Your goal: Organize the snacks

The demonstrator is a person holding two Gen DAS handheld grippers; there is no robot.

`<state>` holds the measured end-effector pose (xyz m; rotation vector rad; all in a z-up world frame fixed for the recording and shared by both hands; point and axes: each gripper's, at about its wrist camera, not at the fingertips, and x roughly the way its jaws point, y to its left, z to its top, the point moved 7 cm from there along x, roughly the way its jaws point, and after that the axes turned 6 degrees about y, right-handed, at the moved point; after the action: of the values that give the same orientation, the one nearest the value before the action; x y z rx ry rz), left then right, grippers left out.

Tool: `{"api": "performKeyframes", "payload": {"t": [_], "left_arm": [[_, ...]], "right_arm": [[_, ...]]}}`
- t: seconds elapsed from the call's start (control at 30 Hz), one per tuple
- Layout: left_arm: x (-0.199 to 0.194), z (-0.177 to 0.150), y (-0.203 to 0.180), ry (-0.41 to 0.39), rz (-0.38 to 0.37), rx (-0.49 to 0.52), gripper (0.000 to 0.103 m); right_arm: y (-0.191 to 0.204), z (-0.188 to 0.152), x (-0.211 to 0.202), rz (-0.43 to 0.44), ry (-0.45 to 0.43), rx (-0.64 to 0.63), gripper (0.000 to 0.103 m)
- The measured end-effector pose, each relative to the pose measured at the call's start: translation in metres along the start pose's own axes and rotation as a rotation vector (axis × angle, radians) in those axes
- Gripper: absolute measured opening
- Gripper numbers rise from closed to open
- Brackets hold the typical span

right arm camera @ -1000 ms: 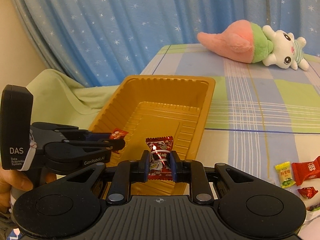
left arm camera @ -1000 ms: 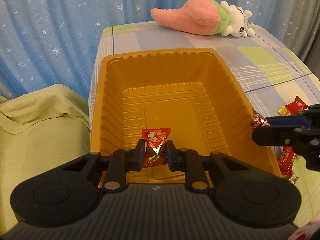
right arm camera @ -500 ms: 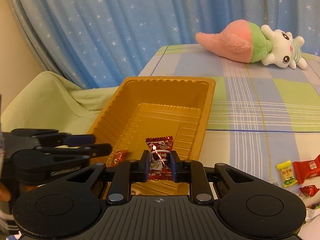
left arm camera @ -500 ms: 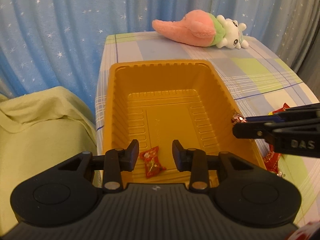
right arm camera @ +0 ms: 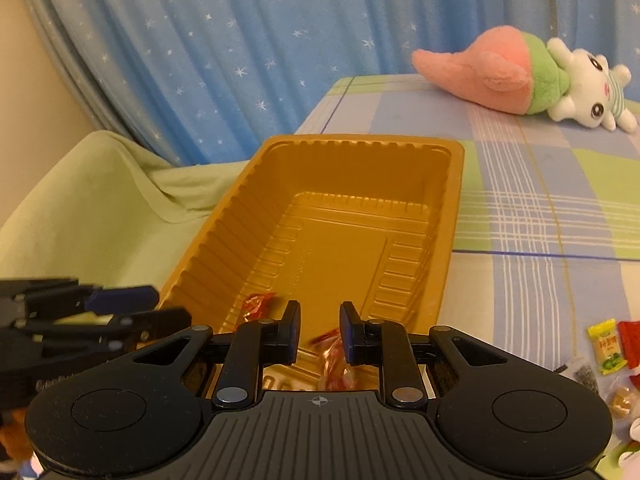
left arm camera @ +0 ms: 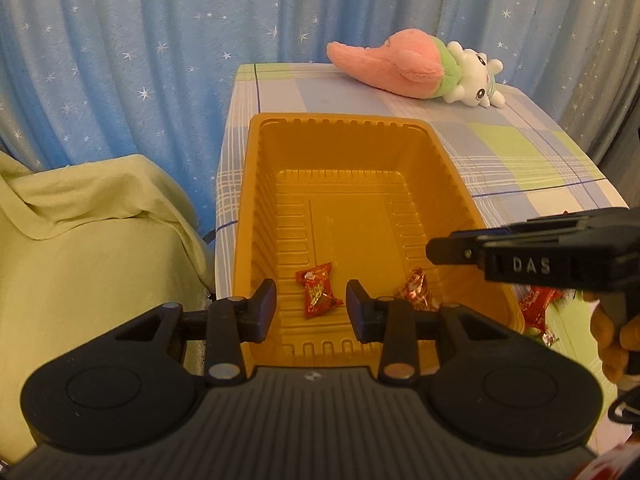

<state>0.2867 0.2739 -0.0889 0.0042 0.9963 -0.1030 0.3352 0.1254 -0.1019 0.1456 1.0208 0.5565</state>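
An orange plastic tray (left arm camera: 348,132) (right arm camera: 454,184) sits on the checked tablecloth. Two red wrapped candies lie on its near floor: one (left arm camera: 318,296) between my left fingers' line of sight, the other (left arm camera: 416,294) to its right. My left gripper (left arm camera: 311,306) is open and empty above the tray's near end. My right gripper (right arm camera: 319,330) is open over the tray's near right side; a red candy (right arm camera: 334,360) is blurred just below it, and the first candy (right arm camera: 256,304) lies to its left. Each gripper shows in the other's view (left arm camera: 528,258) (right arm camera: 92,320).
A pink and white plush toy (left arm camera: 416,70) (right arm camera: 524,76) lies at the table's far end. Several loose snacks (right arm camera: 608,350) lie on the cloth right of the tray, some red ones (left arm camera: 536,308) by its near right corner. A green covered seat (left arm camera: 80,240) stands left of the table.
Both grippers opened. The left one let its red candy fall into the tray first, then the right one released its candy, which now drops into the tray. Both grippers pulled back a little.
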Motion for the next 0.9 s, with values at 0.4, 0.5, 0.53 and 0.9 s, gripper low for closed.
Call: {"api": "performKeyframes", "payload": {"t": [0.4,0.5,0.53,0.9], "left_arm": [[-0.022,-0.026,-0.029,0.003,0.012,-0.012,0.046],[-0.028,-0.035,-0.04,0.004,0.011,-0.016,0.05],[-0.029,-0.037,-0.043,0.006,0.012,-0.019,0.051],[-0.04,-0.063,-0.095,0.04,-0.018,-0.013,0.052]], "right_arm": [[-0.031,-0.018,-0.064,0.028,-0.108,0.089,0.063],[-0.045,-0.03,-0.082,0.029,-0.102,0.111,0.064],[-0.05,-0.036,-0.088,0.029,-0.099,0.118,0.064],[-0.092,-0.094,-0.136,0.015,-0.053,0.145,0.065]]}}
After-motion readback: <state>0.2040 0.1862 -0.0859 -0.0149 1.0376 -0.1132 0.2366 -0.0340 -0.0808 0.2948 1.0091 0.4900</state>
